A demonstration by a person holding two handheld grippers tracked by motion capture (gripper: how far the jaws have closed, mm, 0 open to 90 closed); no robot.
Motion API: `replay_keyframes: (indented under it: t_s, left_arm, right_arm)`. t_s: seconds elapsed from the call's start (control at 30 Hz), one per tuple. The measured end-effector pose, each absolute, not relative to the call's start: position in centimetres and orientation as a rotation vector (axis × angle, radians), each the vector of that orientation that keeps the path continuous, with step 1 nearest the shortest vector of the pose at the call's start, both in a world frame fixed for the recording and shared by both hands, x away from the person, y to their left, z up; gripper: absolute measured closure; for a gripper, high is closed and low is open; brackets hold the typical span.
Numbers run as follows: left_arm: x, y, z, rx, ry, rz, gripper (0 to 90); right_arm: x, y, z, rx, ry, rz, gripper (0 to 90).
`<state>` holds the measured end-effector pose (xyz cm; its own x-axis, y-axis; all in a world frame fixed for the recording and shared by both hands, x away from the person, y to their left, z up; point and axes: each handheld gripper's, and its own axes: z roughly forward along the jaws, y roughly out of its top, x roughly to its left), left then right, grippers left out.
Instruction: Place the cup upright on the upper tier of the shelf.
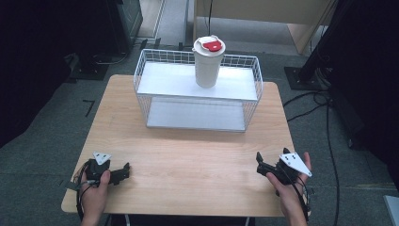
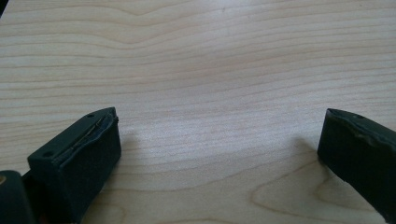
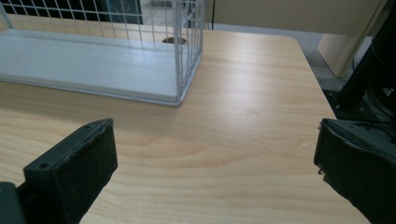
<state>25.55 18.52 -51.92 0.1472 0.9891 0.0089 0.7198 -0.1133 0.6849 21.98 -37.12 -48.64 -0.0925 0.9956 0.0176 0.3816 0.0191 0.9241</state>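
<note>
I held the left hand-held gripper point(image 1: 123, 172) low over the near left corner of the desk point(image 1: 188, 155), its jaws spread wide with only bare wood between them, and the right hand-held gripper point(image 1: 260, 162) near the desk's right edge, likewise released and grasping nothing. The white cup point(image 1: 208, 62) with its red-marked lid stood upright on the upper shelf of the white wire rack point(image 1: 155, 75) at the far side of the desk, well apart from both. The rack's lower shelf point(image 3: 88, 65) lay ahead of my right jaws.
</note>
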Motion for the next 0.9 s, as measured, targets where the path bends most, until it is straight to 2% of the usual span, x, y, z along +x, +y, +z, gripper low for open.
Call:
replay_keyframes:
  t_s: [0.9]
  left_arm:
    - [25.5, 18.5, -51.9, 1.894, 1.628, 0.654, 0.0]
  right_arm:
    - [19.0, -40.6, -52.0, 1.522, 1.648, 0.856, 0.0]
